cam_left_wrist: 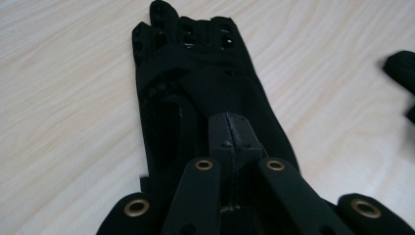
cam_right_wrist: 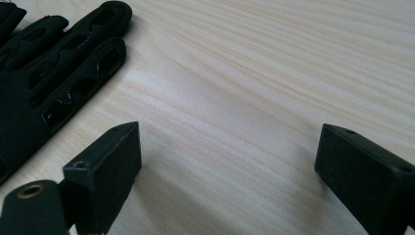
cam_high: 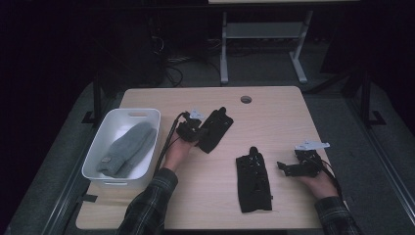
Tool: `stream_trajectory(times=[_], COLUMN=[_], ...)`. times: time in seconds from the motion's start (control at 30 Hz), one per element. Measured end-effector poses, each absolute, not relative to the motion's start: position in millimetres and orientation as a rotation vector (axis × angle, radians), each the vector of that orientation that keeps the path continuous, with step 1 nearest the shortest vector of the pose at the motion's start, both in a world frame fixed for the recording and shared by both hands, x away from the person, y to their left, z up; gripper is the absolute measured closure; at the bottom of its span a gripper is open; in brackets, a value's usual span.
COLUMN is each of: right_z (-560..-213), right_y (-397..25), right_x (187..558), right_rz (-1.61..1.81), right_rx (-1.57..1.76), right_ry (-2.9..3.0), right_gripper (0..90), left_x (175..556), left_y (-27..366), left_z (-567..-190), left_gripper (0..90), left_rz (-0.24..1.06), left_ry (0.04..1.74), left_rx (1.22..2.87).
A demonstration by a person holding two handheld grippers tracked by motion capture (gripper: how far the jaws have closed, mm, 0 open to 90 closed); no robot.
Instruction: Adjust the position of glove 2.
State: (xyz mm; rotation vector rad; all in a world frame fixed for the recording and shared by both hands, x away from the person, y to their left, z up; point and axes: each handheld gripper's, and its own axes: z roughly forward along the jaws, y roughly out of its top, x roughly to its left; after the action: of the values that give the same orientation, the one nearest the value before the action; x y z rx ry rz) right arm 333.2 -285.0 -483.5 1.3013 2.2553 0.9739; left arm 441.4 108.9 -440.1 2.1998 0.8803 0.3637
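Pinching the soft, limp black glove (cam_left_wrist: 205,93) at its cuff, the left gripper (cam_high: 192,128) holds; right gripper (cam_high: 293,168) gapes empty.

Both forearms wear dark plaid sleeves (cam_high: 147,208). The left gripper (cam_high: 192,128) and right gripper (cam_high: 293,168) are matt black, each topped by a grey three-cornered plate, with black cables trailing back. Brass-ringed rivets mark the flat black links behind the jaws.
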Motion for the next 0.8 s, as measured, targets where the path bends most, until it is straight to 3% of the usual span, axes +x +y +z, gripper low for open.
stream_trajectory(times=[0.33,0.8], right_z=[-484,-484], right_y=[-285,-285], right_x=[333,333], right_rz=[0.974,0.973], right_rx=[1.294,1.295], right_ry=[2.254,2.253], right_gripper=[9.7,9.8], left_x=[461,442], left_y=[104,107], left_z=[-464,-460], left_gripper=[89.4,89.5], left_rz=[0.325,0.294], left_ry=[0.940,0.893], left_rx=[2.188,2.251])
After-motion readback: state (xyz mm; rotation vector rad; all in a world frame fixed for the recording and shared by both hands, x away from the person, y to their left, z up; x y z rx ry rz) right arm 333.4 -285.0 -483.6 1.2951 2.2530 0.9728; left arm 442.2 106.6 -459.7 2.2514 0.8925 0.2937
